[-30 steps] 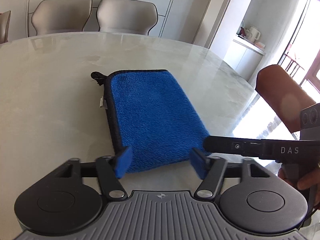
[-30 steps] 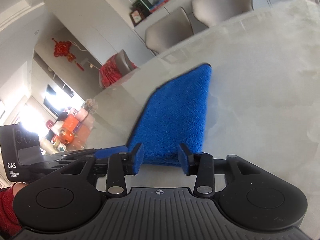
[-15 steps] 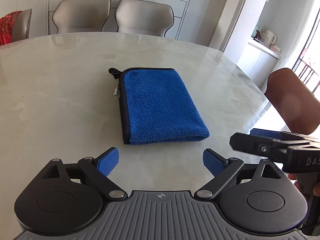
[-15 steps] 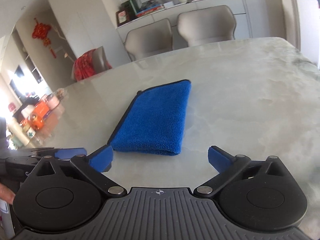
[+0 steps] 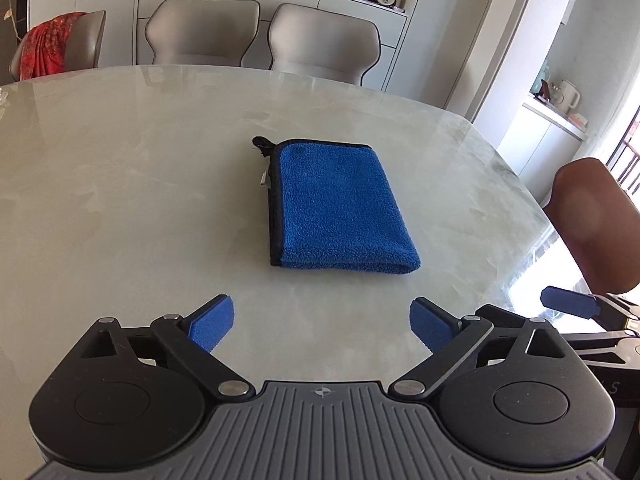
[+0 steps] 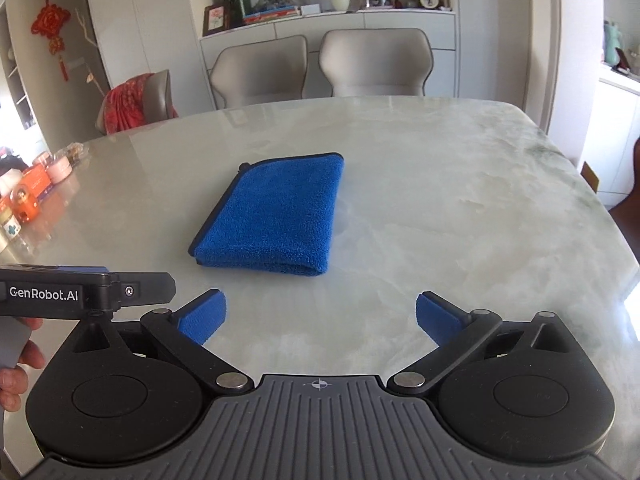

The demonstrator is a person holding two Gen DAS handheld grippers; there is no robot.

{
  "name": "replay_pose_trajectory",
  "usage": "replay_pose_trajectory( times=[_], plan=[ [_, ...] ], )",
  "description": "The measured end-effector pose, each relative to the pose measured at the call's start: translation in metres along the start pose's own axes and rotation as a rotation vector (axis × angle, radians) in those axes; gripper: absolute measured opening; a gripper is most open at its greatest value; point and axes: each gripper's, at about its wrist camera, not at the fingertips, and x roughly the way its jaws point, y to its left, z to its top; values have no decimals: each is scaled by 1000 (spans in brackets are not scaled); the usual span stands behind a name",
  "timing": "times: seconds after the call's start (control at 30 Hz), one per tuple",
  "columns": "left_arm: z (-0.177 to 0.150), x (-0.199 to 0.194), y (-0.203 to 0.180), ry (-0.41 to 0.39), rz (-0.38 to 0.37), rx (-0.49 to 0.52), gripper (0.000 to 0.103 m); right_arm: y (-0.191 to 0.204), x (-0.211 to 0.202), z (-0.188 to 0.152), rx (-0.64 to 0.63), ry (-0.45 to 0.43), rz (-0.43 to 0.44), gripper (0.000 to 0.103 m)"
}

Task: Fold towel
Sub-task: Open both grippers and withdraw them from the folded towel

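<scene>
A blue towel (image 5: 340, 208) lies folded into a small rectangle on the marble table (image 5: 120, 200), its black-trimmed edge and hanging loop on the left. My left gripper (image 5: 322, 316) hovers short of its near edge, open, with nothing between the blue pads. In the right wrist view the same towel (image 6: 276, 216) lies flat ahead of my right gripper (image 6: 320, 312), which is also wide open, empty and clear of the cloth. The body of the left gripper (image 6: 80, 292) shows at the left of that view, held by a hand.
Two grey chairs (image 5: 260, 36) stand behind the table's far edge, and a third with a red cloth (image 5: 48, 48) at far left. A brown chair back (image 5: 592, 220) rises by the right edge. Small jars and an orange box (image 6: 32, 196) crowd the table's left side.
Both grippers let go of the towel's near edge, opened wide and drew back and up. The towel now lies flat and folded, farther from both.
</scene>
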Motion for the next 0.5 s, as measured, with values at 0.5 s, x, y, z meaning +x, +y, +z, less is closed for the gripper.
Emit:
replay_pose_trajectory(
  times=[0.5],
  plan=[
    [0, -13, -11, -6, 56, -4, 97, -20, -12, -8, 78, -31, -39, 102]
  ],
)
